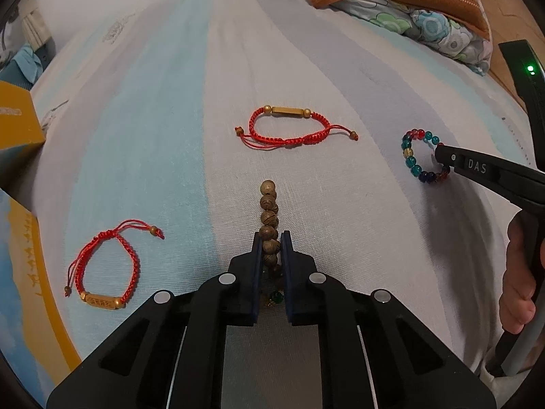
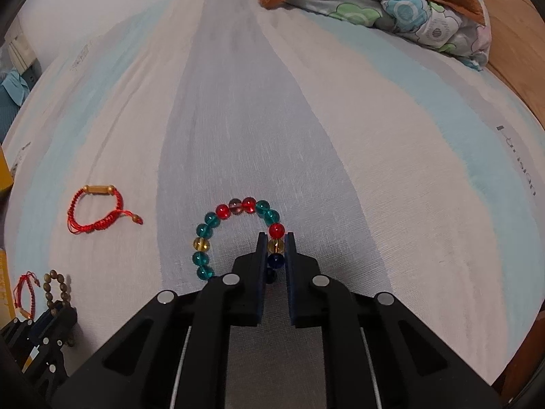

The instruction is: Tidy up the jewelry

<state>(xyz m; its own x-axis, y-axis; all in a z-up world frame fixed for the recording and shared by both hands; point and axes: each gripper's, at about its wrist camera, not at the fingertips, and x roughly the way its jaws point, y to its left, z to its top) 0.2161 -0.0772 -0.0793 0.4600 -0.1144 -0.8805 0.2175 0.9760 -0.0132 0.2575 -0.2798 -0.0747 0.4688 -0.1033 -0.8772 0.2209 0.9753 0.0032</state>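
Now, left wrist view, all placed from the wooden bead bracelet [image 1: 269,218]:
Left hand-held gripper [image 1: 271,238]: jaws closed on the wooden bead bracelet, beads pinched between the pads; the rest of the strand runs away from the fingertips over the bed [image 1: 170,136].
Red cord bracelet with gold bar [image 1: 289,126]: beyond the wooden beads, lying flat on the sheet, apart from them.
Second red cord bracelet [image 1: 105,269]: to the left of the wooden beads, nearer the camera, flat on the sheet.
Glass bead bracelet [image 1: 420,155]: far to the right; the right hand-held gripper [image 1: 439,156] has its tip on that ring's right side.
Hand [image 1: 517,272]: at the right edge, around the gripper's handle.
Yellow box [image 1: 17,126]: at the left edge.
Pillows [image 1: 408,0]: top right.

Right wrist view, placed from the glass bead bracelet [image 2: 235,235]:
Right hand-held gripper [image 2: 275,238]: jaws closed on the ring's right side, amber and dark blue beads between the pads; the ring rests on the bed.
Red cord bracelet with gold bar [image 2: 98,209]: to the left.
Left hand-held gripper [image 2: 51,317]: far lower left, at the wooden bead bracelet [image 2: 56,289], with the second red cord bracelet [image 2: 25,293] just beside it.
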